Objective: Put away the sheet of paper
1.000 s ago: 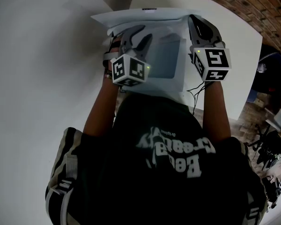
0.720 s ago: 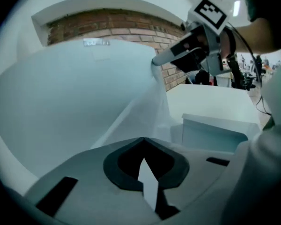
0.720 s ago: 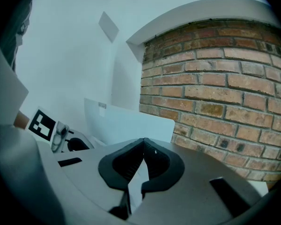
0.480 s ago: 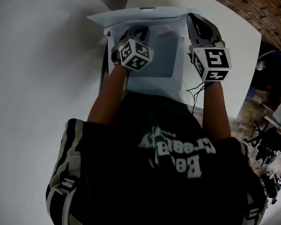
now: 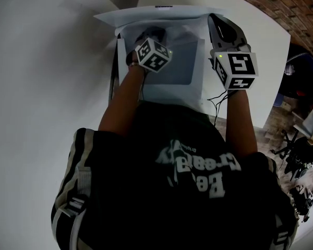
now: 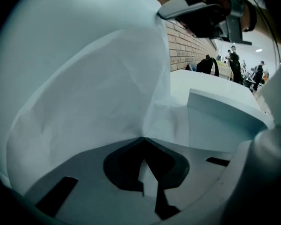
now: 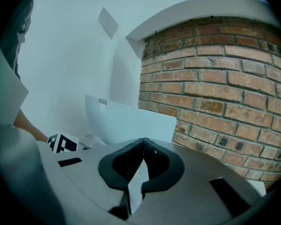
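Two grippers show in the head view. The left gripper (image 5: pixel 148 35) reaches into one white folder (image 5: pixel 146 17) at upper centre, and the right gripper (image 5: pixel 217 22) is at its right edge.

In the left gripper view, the jaws are pressed together, pinching one sheet of paper (image 6: pixel 93 93) that fills the frame's left.

In the right gripper view, the jaws are clamped on the folder's thin white edge.

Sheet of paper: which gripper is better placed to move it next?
Left. The left gripper is shut on the sheet of paper over the open white folder. The right gripper is clamped on the folder's right edge, probably steadying it.
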### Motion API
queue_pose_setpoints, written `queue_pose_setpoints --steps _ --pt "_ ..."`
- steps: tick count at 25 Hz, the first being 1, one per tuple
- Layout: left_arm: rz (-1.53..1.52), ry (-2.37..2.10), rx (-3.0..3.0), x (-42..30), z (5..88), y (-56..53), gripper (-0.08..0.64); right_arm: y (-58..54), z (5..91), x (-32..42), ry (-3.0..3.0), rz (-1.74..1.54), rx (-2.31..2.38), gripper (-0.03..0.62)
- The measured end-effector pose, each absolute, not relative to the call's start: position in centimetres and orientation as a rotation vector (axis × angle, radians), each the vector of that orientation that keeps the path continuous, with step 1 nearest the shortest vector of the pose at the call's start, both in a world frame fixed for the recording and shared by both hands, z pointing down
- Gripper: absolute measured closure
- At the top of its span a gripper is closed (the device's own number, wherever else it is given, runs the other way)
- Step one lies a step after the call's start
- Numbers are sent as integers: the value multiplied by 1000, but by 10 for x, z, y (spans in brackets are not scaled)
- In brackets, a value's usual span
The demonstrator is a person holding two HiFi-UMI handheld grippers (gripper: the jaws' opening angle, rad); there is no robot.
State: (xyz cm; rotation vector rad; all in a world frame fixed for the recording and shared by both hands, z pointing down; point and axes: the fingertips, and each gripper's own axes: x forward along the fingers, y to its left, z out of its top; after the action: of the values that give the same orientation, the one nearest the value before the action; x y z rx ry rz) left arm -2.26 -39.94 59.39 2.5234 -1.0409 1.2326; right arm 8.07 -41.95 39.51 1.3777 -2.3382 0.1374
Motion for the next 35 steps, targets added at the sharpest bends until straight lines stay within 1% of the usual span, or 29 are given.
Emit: queue_pose_setpoints --steps 8,15,19,22,29,35 --pt "1274 -921 2541 -16 603 -383 558 -423 394 78 -2345 130 1381 598" --pt "1471 -782 2617 -20 609 -367 558 -421 394 76 -2349 127 1381 598" --pt "1630 -633 2649 -22 612 -356 560 -421 394 77 -2348 122 1389 598" --pt "1685 -524 2676 -21 609 -348 560 -420 393 77 -2349 120 1388 598" --pt "1599 -328 2657 -19 609 -317 560 -419 393 75 -2350 124 1385 598" --pt "1544 -367 2636 -22 606 -308 558 -418 391 75 -2347 121 1383 598"
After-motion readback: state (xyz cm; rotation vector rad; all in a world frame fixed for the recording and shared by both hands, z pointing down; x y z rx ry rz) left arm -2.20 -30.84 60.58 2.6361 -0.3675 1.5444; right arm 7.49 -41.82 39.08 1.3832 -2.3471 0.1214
